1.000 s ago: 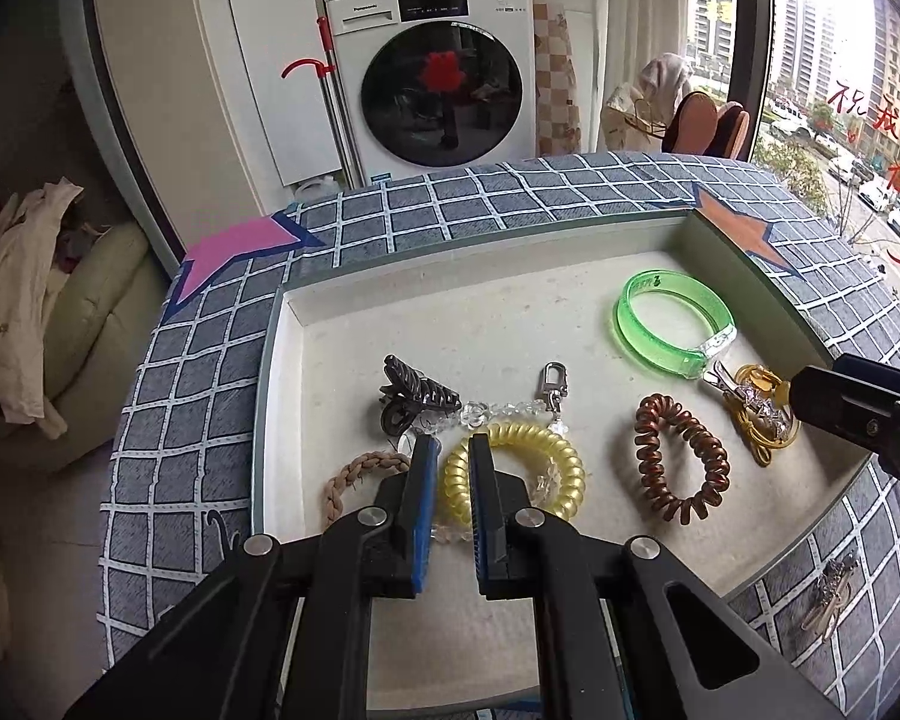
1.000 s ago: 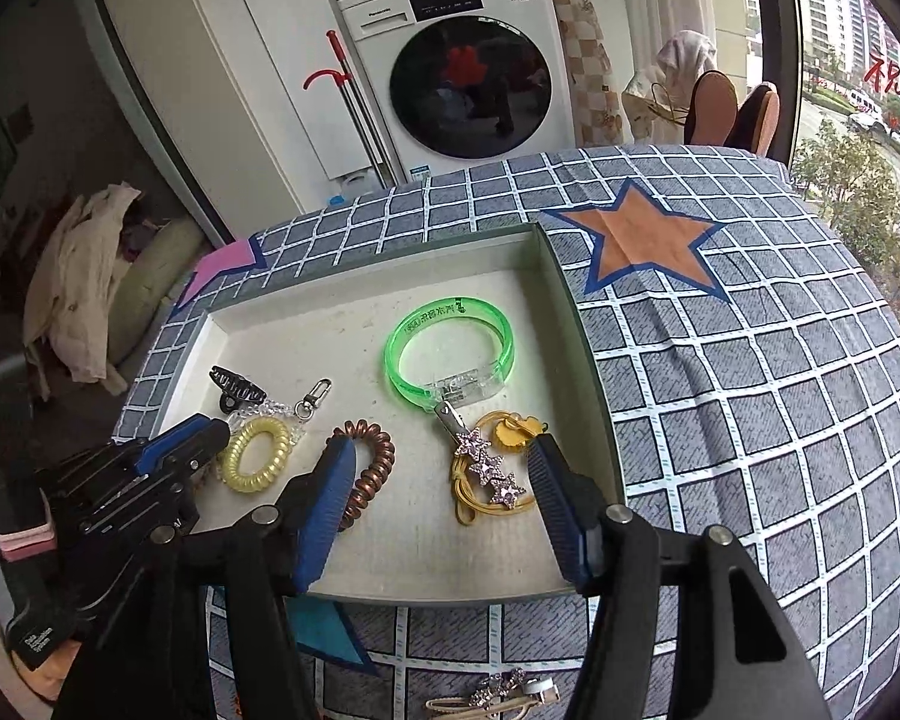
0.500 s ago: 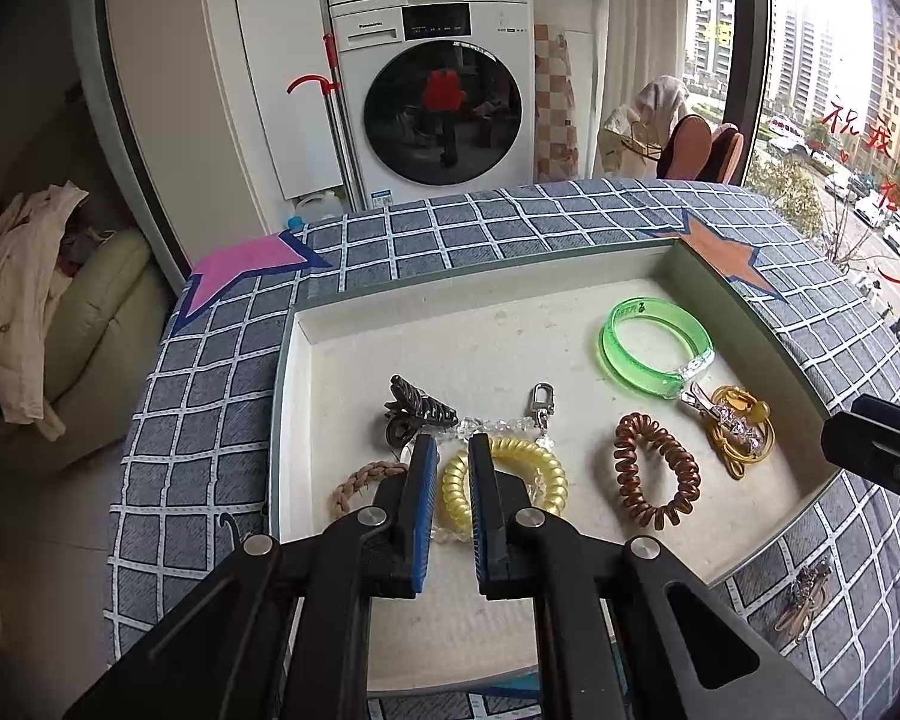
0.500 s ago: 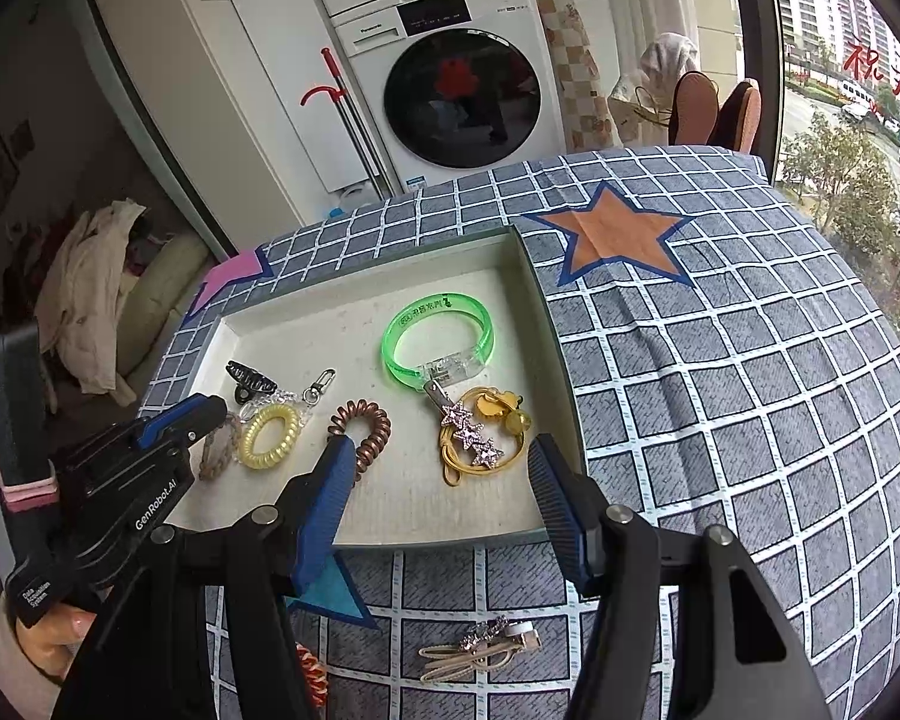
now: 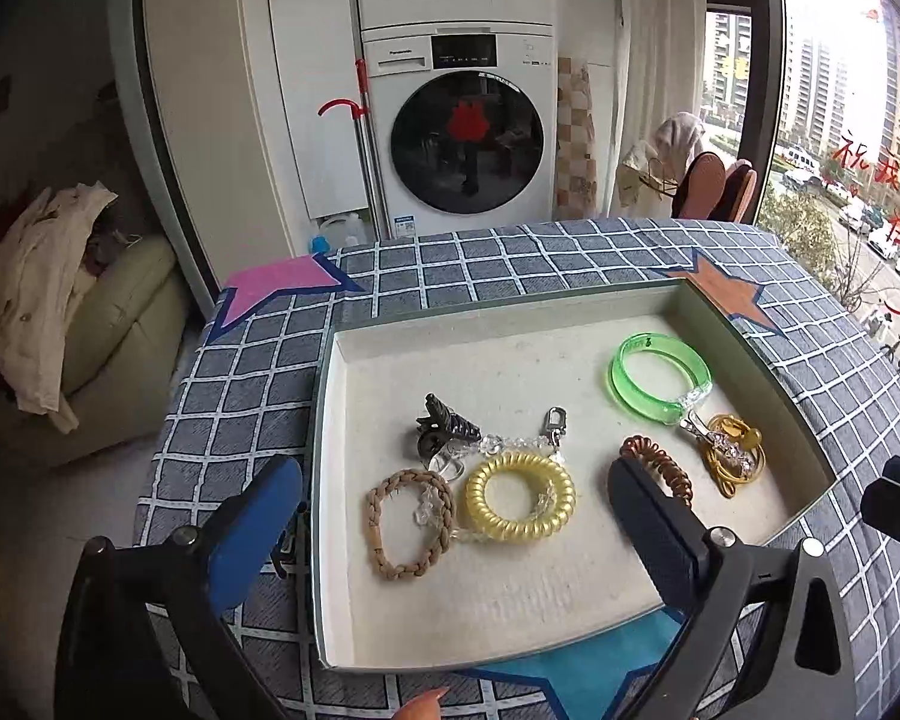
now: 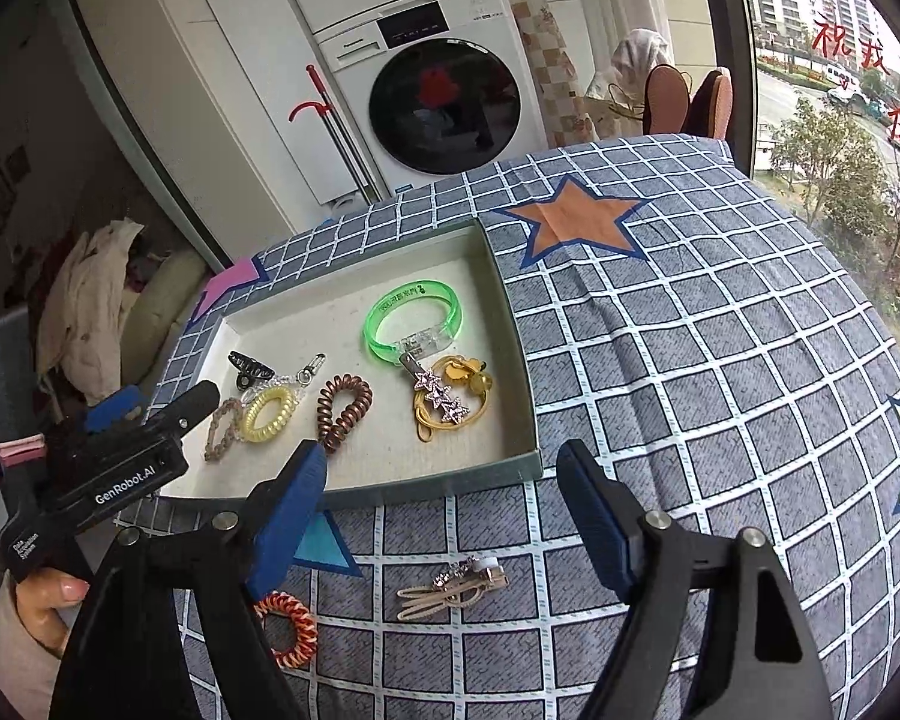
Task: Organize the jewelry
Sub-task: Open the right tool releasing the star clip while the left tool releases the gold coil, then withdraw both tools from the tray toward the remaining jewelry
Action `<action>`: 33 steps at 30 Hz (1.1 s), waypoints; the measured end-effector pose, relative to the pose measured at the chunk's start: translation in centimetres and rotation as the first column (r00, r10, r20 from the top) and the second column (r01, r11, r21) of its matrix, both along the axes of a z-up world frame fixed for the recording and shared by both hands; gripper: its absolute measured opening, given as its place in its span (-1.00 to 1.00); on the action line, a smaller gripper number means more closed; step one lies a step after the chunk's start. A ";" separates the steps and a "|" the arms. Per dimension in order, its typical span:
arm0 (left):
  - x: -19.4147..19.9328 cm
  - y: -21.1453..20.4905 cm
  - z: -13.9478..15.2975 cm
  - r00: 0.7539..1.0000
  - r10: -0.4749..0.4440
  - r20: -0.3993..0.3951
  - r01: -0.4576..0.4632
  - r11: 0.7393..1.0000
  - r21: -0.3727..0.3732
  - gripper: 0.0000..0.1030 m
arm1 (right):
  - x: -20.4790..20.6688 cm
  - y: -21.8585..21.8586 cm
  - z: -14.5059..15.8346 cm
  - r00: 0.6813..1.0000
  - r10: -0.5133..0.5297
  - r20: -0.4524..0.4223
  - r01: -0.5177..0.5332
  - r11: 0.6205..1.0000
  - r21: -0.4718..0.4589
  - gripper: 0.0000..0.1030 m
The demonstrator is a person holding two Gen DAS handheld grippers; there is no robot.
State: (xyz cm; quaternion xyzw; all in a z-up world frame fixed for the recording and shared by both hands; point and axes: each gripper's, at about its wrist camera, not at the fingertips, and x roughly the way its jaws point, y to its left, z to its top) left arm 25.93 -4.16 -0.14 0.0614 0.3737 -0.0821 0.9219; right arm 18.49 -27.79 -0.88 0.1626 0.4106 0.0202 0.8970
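Holding my left gripper (image 5: 453,516) spread wide and empty, I kept it above the near edge of the tray (image 5: 324,420); my right gripper (image 6: 441,486), equally agape, hung over the cloth (image 6: 690,360) just outside that tray. Inside lay a yellow coil (image 5: 519,504), braid (image 5: 408,522), brown coil (image 6: 343,405) and green bangle (image 5: 660,375). Outside, nearer me, sat a clip (image 6: 450,585) and an orange coil (image 6: 291,630).

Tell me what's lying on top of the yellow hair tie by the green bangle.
A star-studded clip lies across the yellow hair tie, just below the green bangle. What the clip covers can't be seen.
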 end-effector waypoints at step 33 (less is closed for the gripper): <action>-11.2 0.7 -3.3 0.994 -0.071 -0.081 0.069 0.997 -0.036 1.00 | -3.1 1.1 -4.3 0.996 0.045 -0.074 -0.049 0.998 -0.050 -0.75</action>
